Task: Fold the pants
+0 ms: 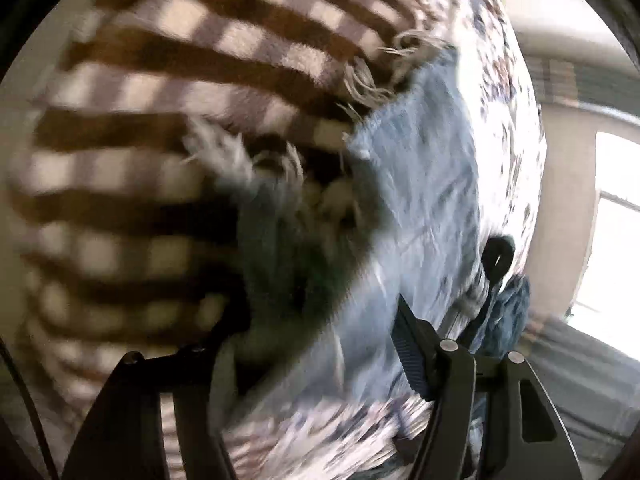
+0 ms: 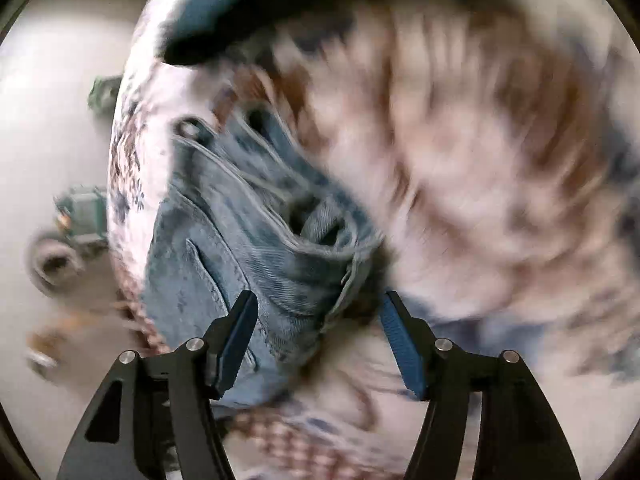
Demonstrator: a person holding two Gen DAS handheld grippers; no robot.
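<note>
Your left gripper (image 1: 320,344) sits low over the pants (image 1: 416,208), light blue denim spread across the middle and right of its view. Its left finger is lost in blur and dark cloth, while the right finger's blue ribbed pad (image 1: 412,356) stands clear against the denim. A fold of the fabric bunches between the two sides, but you cannot tell from this smeared picture whether the fingers pinch it or merely straddle it. To the left of the pants lies a brown-and-cream checked blanket (image 1: 160,92), its fringe touching the denim's frayed hem. To the right, a white floral bedspread (image 1: 508,92) shows under the denim, and beyond it a bright window (image 1: 616,216).

Your right gripper (image 2: 318,336) has its fingers (image 2: 236,340) well apart. The pants (image 2: 240,248) lie mostly to the left of the gap (waistband, belt loops and metal button (image 2: 190,130) all show), with the waistband's bunched edge reaching in between the pads. The left pad rests against or just over the denim; the right pad hangs apart from it, over blurred patterned bedding (image 2: 500,160).
</note>
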